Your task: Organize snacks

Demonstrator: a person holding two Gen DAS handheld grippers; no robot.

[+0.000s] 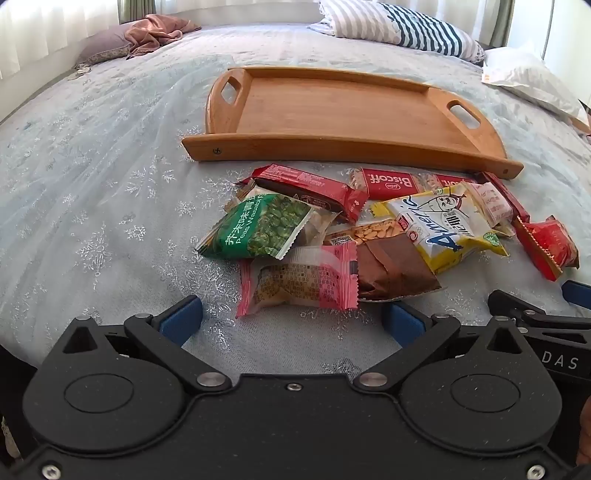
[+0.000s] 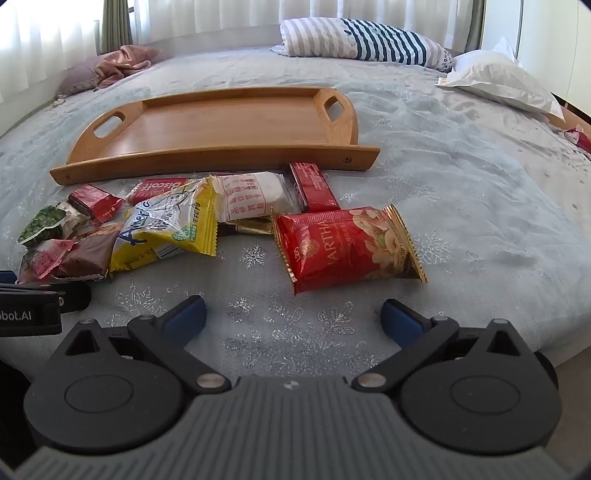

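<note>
Several snack packets lie in a pile on the bed in front of a bare wooden tray (image 1: 332, 110) (image 2: 221, 122). In the left wrist view a pink packet (image 1: 299, 280) lies just ahead of my left gripper (image 1: 293, 319), which is open and holds nothing. Behind it are a green pea packet (image 1: 258, 229), a brown packet (image 1: 395, 266), a yellow packet (image 1: 443, 225) and a red Biscoff bar (image 1: 388, 182). My right gripper (image 2: 293, 317) is open and bare, just short of a red nut packet (image 2: 347, 247). A white packet (image 2: 255, 195) lies beyond.
The bed has a pale snowflake cover (image 2: 461, 184). A striped pillow (image 2: 362, 40) and a white pillow (image 2: 491, 81) lie at the back right, a pink cloth (image 1: 155, 33) at the back left. The bed's edge (image 2: 554, 354) runs near the right gripper.
</note>
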